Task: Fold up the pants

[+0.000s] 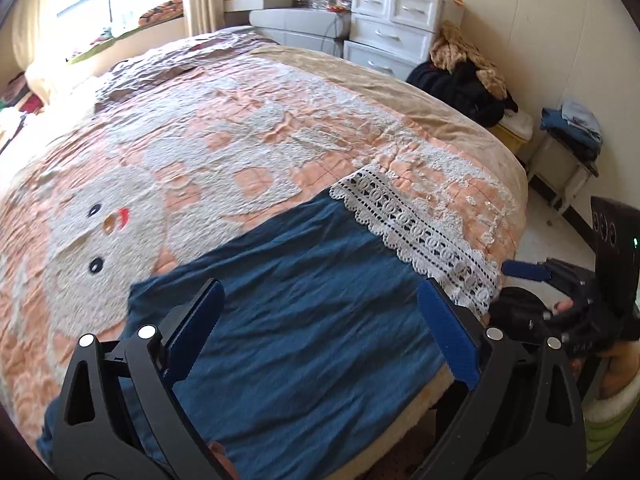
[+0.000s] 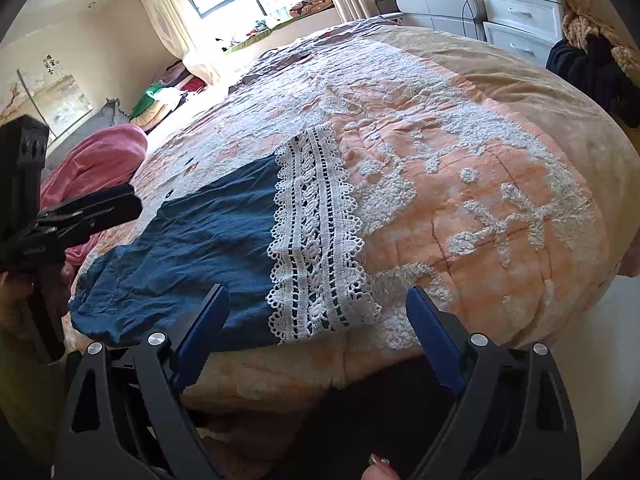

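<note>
A: Left wrist view, item one: left claw [image 1: 320, 332], jaws spread wide and empty, hanging over the pants [image 1: 304, 320]. Nothing is pinched between its blue pads [image 1: 448, 336].

B: And the right claw [image 2: 316, 340]?

A: Right wrist view: jaws also wide, just finishing their opening, nothing between them. It sits at the bed edge, over the lace hem [image 2: 316, 240] end of the pants.

B: Risks, working outward from the claws?

A: First, in my judgement, a pad could catch only the top layer of cloth, so the fold would drag crooked. Second, the openwork lace hem could snag on a pad's toothed edge. Third, a low bite could take up the quilt [image 1: 240, 152] beneath, since the pants lie flat upon it. Fourth, the pants lie close to the bed's near edge; a pull that way might slide them off.

B: Entry for the pants themselves?

A: Dark blue, thin, wrinkled cloth, spread flat on the quilt at its near edge. A broad band of white lace hem runs across one end; the far end from the lace bunches slightly. It looks limp and light, likely to crease wherever lifted. Whether already folded once, I cannot tell.
</note>
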The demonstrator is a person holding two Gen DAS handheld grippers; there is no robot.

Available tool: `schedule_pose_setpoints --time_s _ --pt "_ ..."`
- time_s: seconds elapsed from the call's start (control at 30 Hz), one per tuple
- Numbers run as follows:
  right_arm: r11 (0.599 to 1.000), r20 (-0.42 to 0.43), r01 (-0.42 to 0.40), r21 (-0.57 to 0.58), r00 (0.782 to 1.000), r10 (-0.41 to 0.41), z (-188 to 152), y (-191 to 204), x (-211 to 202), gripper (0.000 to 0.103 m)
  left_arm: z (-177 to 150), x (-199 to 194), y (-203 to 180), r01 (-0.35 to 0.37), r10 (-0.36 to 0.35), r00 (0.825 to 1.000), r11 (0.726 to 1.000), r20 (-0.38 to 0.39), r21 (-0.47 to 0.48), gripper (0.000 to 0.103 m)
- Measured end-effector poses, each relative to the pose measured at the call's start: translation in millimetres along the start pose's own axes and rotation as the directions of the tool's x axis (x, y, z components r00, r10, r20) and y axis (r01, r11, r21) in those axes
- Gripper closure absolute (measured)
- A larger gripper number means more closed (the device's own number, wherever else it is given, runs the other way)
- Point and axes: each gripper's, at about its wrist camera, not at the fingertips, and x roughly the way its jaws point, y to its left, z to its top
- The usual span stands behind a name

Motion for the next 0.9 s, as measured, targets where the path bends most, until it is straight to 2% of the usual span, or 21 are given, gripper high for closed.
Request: schedule_pose_setpoints --time_s 0.3,0.33,0.4,0.5,0.57,0.67,0.73,0.8,0.9 --pt "0.998 -0.047 -0.023 0.056 0.999 0.025 1 -6 21 0.016 55 79 7 0.081 -0.077 0.993 0.996 -0.088 0.038 0.012" --pt "0.997 -0.05 -0.03 0.066 0.998 0.033 2 -8 23 0.019 59 87 8 0.093 -0.089 0.991 0.995 -0.097 0.039 0.012" --pt "0.996 -0.066 -0.044 0.076 0.997 0.049 1 -9 30 0.036 64 101 11 0.106 -0.1 0.988 0.993 -0.121 0.041 0.012" --pt "0.996 -0.054 -0.044 0.079 0.997 0.048 1 -7 34 0.047 69 121 17 0.144 -0.137 0.979 0.989 -0.148 0.039 0.013" --pt "0.994 -0.039 -0.073 0.087 0.996 0.076 0 -8 33 0.051 71 132 19 0.173 -0.164 0.972 0.984 -0.166 0.045 0.018" --pt "0.993 -0.036 -0.082 0.085 0.996 0.086 0 -10 33 0.051 72 142 21 0.221 -0.207 0.962 0.973 -0.18 0.061 0.026" --pt "0.99 -0.039 -0.097 0.106 0.994 0.102 0 -13 35 0.051 73 148 22 0.268 -0.252 0.949 0.962 -0.191 0.058 0.031" --pt "0.984 -0.04 -0.108 0.14 0.993 0.115 1 -16 37 0.051 74 153 19 0.329 -0.312 0.928 0.943 -0.206 0.055 0.033" --pt "0.983 -0.032 -0.105 0.148 0.993 0.111 0 -16 35 0.054 73 165 11 0.349 -0.321 0.913 0.934 -0.251 0.073 0.038"
